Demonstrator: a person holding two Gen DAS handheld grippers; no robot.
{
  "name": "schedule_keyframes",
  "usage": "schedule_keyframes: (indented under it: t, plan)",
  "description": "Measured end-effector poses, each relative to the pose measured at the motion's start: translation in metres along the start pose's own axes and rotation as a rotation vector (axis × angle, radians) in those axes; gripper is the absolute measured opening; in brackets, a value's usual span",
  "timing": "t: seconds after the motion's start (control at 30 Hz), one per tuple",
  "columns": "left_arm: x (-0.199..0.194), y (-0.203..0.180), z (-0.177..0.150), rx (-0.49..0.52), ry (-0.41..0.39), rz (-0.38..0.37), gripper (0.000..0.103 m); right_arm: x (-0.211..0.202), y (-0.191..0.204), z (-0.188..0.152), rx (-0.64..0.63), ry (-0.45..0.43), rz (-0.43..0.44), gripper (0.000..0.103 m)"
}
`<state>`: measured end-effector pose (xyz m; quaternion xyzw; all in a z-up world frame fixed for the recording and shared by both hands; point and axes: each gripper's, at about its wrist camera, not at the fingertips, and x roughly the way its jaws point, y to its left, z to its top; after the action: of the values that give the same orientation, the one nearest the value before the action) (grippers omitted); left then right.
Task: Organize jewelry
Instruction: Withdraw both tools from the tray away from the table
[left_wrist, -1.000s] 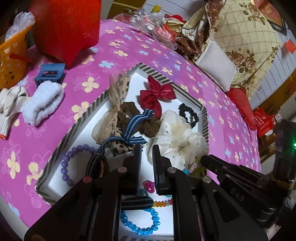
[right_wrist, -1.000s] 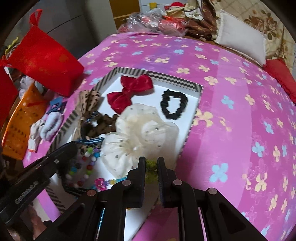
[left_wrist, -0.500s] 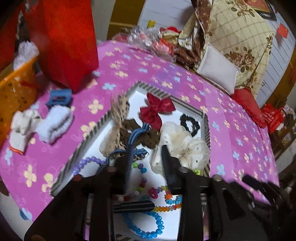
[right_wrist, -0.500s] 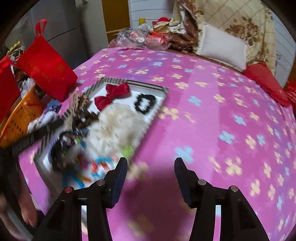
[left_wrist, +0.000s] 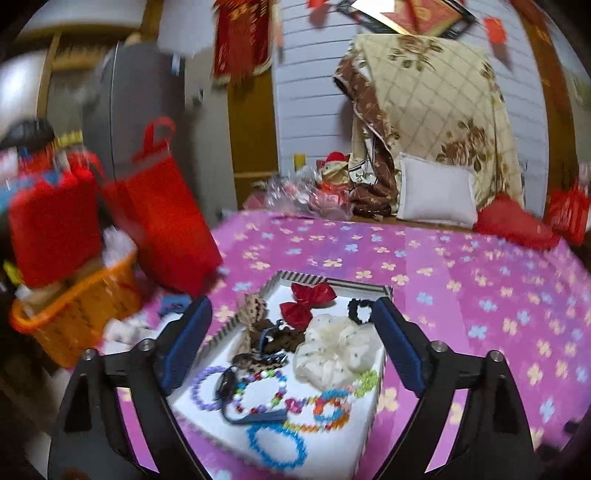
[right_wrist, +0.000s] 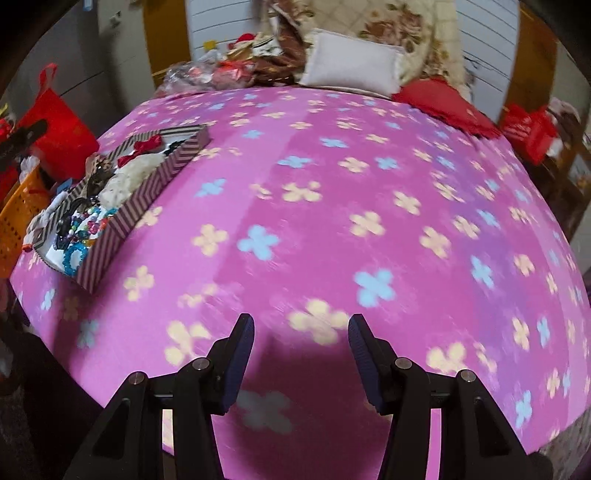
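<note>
A striped box tray lies on the pink flowered tablecloth. It holds a red bow, a cream scrunchie, a black scrunchie, brown bows, a blue bead bracelet, a purple bead bracelet and coloured bead strings. My left gripper is open and empty, raised above the tray's near side. My right gripper is open and empty over the bare cloth, well right of the tray.
An orange basket and red gift bags stand left of the tray. A white pillow, a quilt and wrapped packets lie at the table's far edge. A red cushion sits far right.
Both grippers have opened wide and pulled back from the tray. The left one rose and tilted up. The right one swung right over the bare cloth.
</note>
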<state>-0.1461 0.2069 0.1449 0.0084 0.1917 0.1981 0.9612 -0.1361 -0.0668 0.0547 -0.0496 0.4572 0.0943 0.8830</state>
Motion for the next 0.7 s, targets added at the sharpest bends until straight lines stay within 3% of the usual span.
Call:
schedule_keyframes:
  t: [0.33,0.6,0.67,0.7]
  plan:
    - [-0.063,-0.042,-0.017,0.018,0.139,-0.103,0.09,-0.016,-0.026,-0.021,0.047,-0.048,0.033,0.051]
    - [-0.099,-0.05,-0.011,-0.001,0.07,-0.104,0.091,-0.027,-0.042,-0.039,0.072,-0.061,0.016,0.051]
    - [-0.103,-0.047,-0.009,-0.025,0.058,-0.104,0.103,-0.029,-0.046,-0.043,0.082,-0.06,0.01,0.051]
    - [-0.107,-0.046,-0.008,-0.034,0.045,-0.106,0.103,-0.03,-0.048,-0.045,0.086,-0.06,0.008,0.051]
